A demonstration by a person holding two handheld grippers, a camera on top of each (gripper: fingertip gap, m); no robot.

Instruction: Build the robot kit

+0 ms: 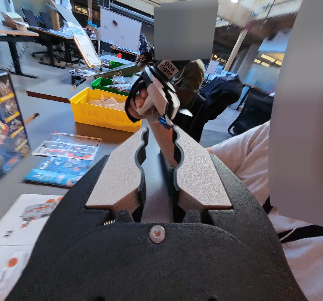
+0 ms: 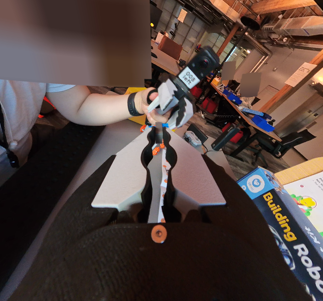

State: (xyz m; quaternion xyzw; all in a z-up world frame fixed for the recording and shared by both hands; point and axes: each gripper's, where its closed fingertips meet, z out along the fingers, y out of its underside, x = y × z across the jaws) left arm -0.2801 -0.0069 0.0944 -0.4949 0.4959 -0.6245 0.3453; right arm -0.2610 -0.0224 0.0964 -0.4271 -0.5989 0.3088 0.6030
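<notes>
Grippers meet tip to tip above the counter point(image 1: 52, 118).
Pinched in the right gripper point(image 2: 159, 133) is a small grey piece point(image 2: 158, 136) with a blue peg point(image 2: 164, 124); the left gripper point(image 1: 160, 131) stands part-open and empty just beside it. A knock from its tips could twist the piece loose.

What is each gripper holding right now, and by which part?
The right gripper pinches a small grey piece by its near end at the jaws' tips; its blue end sticks out. The left gripper is open and empty.

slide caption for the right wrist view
Right gripper pinches a small grey piece beside the left gripper.
</notes>
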